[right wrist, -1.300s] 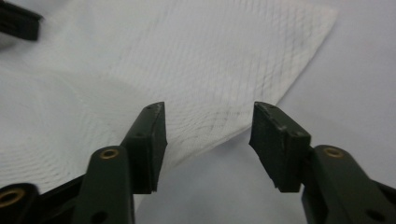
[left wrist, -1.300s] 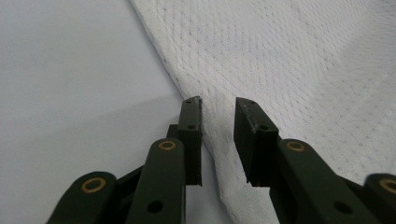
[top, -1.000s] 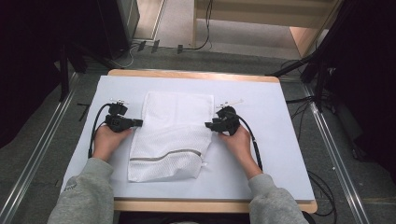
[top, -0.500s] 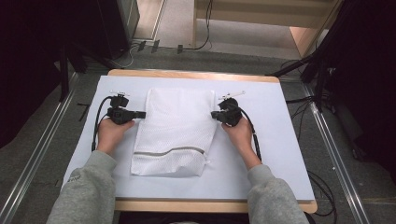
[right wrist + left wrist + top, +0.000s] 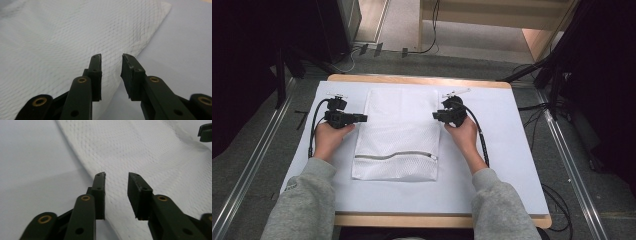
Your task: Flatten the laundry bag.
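White mesh laundry bag [image 5: 398,135] lies flat mid-surface [image 5: 512,165], zipper end nearest the person. Left hand-held gripper [image 5: 362,118] and right hand-held gripper [image 5: 435,115] flank its edges; jaws just opened, parted, gripping nothing.

The high view looks forward and down on the whole table [image 5: 517,150] from above the person's side; each gripper view sits low and close behind its own tongs (facing inward), and all three share the white mesh bag [image 5: 399,132] [image 5: 140,150] [image 5: 62,37]
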Tool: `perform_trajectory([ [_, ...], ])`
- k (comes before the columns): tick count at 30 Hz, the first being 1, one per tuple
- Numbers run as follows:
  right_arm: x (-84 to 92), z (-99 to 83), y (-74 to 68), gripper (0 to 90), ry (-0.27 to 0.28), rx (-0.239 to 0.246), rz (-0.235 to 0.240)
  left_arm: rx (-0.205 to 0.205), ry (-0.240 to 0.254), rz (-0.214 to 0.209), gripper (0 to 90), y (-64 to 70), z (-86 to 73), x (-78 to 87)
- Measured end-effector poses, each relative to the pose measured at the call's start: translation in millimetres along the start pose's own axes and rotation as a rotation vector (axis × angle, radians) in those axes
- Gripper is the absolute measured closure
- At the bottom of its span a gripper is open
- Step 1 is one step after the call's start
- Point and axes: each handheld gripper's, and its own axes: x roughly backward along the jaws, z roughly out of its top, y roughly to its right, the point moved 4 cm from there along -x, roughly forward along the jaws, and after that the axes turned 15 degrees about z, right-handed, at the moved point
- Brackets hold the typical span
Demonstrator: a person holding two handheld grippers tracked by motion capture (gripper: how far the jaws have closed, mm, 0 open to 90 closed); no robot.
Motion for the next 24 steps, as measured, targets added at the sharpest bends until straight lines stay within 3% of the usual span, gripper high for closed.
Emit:
perform_trajectory([
  [9, 36.2, -22.2, -25.1, 85.0, 0.043, 0.014, 0.070, -0.030, 0.018, -0.043, 58.2, 16.2, -16.3, 30.7],
  [14, 42.5, -42.5, -40.3, 80.0, 0.012, 0.043, 0.084, -0.057, -0.001, -0.020, 56.4, 20.2, -31.6, 39.7],
  [24, 56.8, -78.9, -67.4, 72.1, 0.021, 0.062, 0.106, -0.053, -0.030, -0.018, 54.4, 22.9, -66.6, 55.2],
])
